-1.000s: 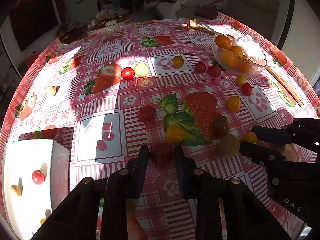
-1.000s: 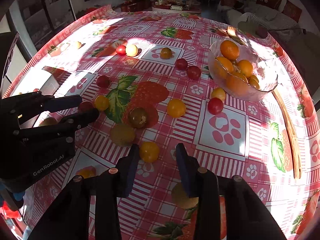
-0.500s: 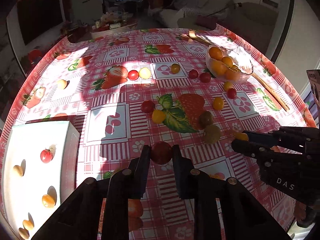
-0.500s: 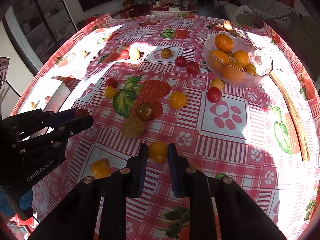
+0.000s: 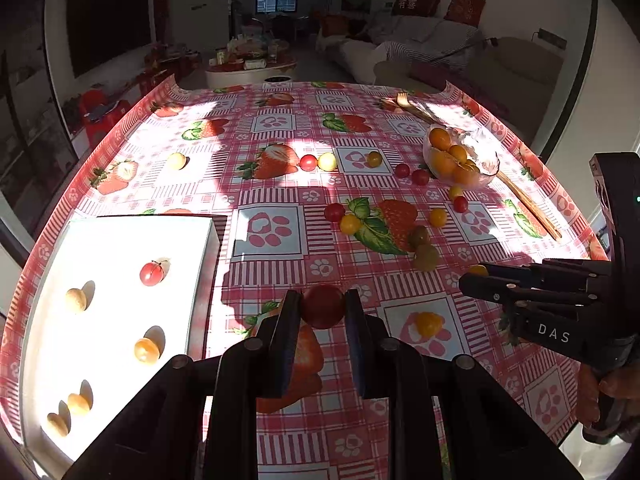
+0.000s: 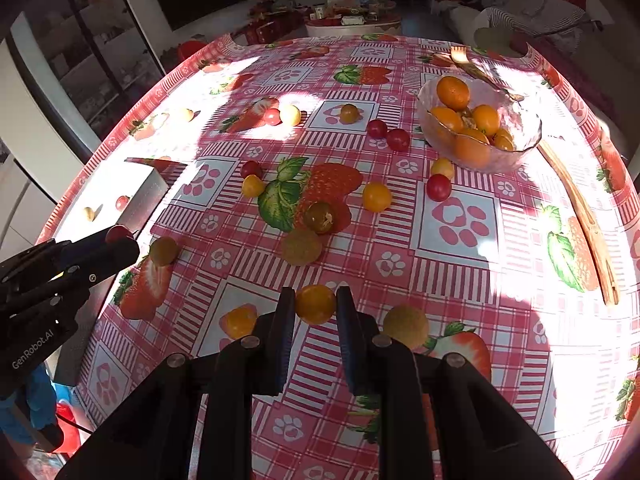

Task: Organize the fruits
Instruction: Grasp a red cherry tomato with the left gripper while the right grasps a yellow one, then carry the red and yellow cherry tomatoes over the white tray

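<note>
Fruits lie scattered over the tablecloth (image 5: 280,128), with oranges in the glass bowl (image 6: 524,136) and a few pieces in the white tray (image 5: 120,240). My left gripper (image 5: 322,312) pinches a red tomato (image 5: 323,306); my right gripper (image 6: 315,305) pinches a yellow tomato (image 6: 315,304).

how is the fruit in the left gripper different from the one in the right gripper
The red tomato in the left gripper is dark red; the orange tomato in the right gripper is orange-yellow. The red tomato looks slightly larger. Both are small, round and clamped between shut jaws above the tablecloth.
</note>
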A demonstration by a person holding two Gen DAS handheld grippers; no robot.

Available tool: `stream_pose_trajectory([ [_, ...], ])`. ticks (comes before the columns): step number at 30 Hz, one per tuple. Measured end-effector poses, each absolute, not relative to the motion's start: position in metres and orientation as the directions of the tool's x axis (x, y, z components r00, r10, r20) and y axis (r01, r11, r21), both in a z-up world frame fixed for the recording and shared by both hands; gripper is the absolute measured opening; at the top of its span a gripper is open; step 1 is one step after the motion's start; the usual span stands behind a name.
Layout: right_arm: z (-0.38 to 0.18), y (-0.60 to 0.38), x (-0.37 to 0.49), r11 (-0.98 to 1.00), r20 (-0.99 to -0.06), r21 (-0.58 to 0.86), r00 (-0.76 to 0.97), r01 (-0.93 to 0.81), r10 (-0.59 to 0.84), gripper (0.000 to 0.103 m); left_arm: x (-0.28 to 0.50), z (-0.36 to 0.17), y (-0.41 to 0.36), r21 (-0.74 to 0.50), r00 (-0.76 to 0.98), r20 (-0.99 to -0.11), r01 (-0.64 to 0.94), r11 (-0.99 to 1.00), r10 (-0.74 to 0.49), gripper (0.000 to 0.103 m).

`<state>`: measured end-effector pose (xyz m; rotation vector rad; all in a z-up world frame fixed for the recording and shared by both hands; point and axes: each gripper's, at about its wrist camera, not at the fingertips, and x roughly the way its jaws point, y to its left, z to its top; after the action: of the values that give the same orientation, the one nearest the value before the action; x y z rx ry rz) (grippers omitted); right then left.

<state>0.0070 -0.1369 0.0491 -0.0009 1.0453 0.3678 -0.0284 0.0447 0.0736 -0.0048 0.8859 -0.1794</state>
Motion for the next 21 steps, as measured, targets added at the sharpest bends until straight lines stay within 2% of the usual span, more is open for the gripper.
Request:
stream_pose_trajectory([
  [10,0.065,-0.096,-0.002,0.914,-0.837,0.159,0.440,-0.372,0.325,0.023,-0.062,0.084,0.099,-0.088,0.659,-0.745,0.054,0.995,-0.102,0.024],
  [21,0.078,-0.022,-0.008,0.860,-0.834,0.141,0.409,-0.490,0.369,0.023,-0.078,0.079,0.174,-0.035,0.663,-0.749,-0.078,0.996,0.026,0.024],
])
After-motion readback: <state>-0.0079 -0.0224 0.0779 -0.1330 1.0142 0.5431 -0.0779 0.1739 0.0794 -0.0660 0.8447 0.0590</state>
